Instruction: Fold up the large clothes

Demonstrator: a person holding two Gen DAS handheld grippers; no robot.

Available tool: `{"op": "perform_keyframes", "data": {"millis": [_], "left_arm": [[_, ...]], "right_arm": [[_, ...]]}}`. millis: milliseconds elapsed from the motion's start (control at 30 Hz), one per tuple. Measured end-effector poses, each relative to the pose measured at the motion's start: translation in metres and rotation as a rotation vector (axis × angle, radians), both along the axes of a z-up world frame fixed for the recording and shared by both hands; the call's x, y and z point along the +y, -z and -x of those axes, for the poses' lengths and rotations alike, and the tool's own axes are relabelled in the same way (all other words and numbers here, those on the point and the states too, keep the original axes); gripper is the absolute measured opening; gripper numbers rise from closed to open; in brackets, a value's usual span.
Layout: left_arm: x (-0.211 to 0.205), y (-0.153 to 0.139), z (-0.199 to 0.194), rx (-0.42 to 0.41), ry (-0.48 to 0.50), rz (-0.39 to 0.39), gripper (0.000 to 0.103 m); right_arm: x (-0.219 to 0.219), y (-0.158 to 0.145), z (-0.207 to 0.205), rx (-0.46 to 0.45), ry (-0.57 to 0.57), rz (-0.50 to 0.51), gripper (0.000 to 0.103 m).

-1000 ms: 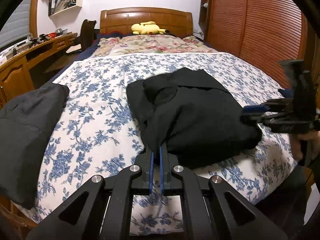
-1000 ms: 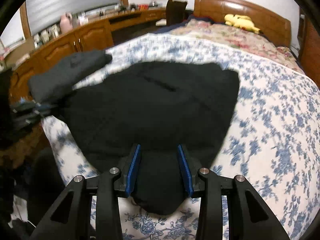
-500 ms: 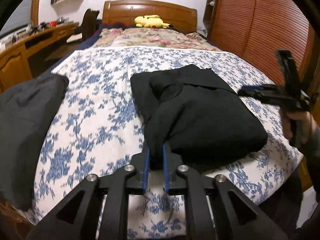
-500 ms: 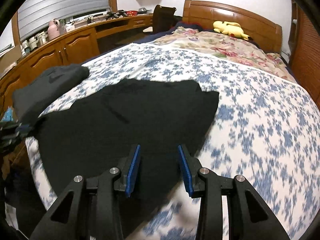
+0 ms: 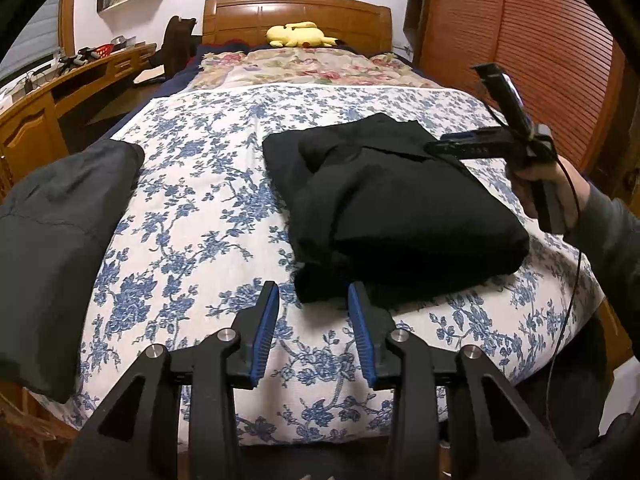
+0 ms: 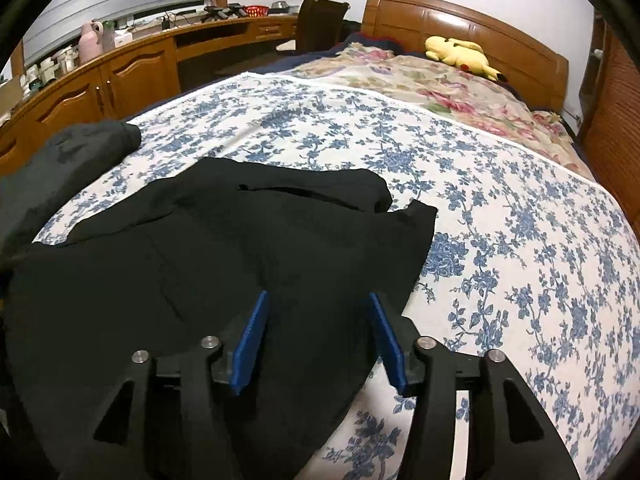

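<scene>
- Where the bed's left edge falls away, a grey folded garment lies half on the blue-flowered bedspread, well apart from the piece I am working on.
- My left gripper hangs low over the near edge of the bedspread, its blue pads spread wide with nothing between them; the near corner of the black garment sits just beyond the fingertips, not touching them that I can see.
- The black garment lies folded into a thick bundle on the right half of the bed, near the foot, with a flap doubled over on top.
- My right gripper hovers above the garment's right side, fingers wide apart and holding nothing, dark cloth showing between them.
- Far off at the wooden headboard a yellow plush toy rests on the floral quilt.
</scene>
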State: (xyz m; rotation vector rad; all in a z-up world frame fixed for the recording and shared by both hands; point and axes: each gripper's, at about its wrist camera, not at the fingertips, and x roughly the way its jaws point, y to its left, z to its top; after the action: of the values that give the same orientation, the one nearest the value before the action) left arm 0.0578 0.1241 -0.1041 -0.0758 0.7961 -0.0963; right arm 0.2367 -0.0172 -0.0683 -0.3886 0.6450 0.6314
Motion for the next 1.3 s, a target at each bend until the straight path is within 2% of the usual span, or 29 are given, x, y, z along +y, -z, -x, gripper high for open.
{"op": "perform_keyframes", "data": {"millis": [300,633,733,867,967,1100,1133,1167,1200,1300], "left_arm": [[-0.007,0.013,-0.013,0.025,0.014,0.023,0.038],[-0.010,0.029,-0.028,0.056,0.029,0.060,0.038],[-0.008,0.031,-0.032,0.062,0.027,0.077,0.038],[-0.010,0.032,-0.037,0.061,0.026,0.060,0.038],[-0.008,0.034,-0.040,0.067,0.017,0.049,0.038],[-0.003,0.039,-0.042,0.074,-0.014,0.050,0.038],[-0.002,0.040,-0.042,0.070,-0.006,0.070,0.038],[-0.001,0.041,-0.042,0.072,0.013,0.101,0.035],[0.000,0.041,-0.043,0.070,0.016,0.103,0.033],[-0.003,0.037,-0.041,0.055,0.034,0.087,0.019]], "right_arm": [[-0.005,-0.012,-0.032,0.041,0.048,-0.012,0.068],[-0.008,0.002,-0.069,0.160,0.093,-0.106,0.074],[-0.004,0.008,-0.078,0.183,0.093,-0.120,0.080],[-0.010,0.018,-0.090,0.243,0.102,-0.161,0.086],[-0.016,0.024,-0.098,0.299,0.096,-0.204,0.086],[-0.010,0.033,-0.103,0.326,0.047,-0.169,0.085],[-0.010,0.034,-0.104,0.334,0.039,-0.173,0.080],[-0.009,0.036,-0.106,0.360,0.023,-0.193,0.076],[-0.010,0.038,-0.106,0.365,0.021,-0.202,0.076],[-0.015,0.042,-0.108,0.380,0.010,-0.240,0.071]]}}
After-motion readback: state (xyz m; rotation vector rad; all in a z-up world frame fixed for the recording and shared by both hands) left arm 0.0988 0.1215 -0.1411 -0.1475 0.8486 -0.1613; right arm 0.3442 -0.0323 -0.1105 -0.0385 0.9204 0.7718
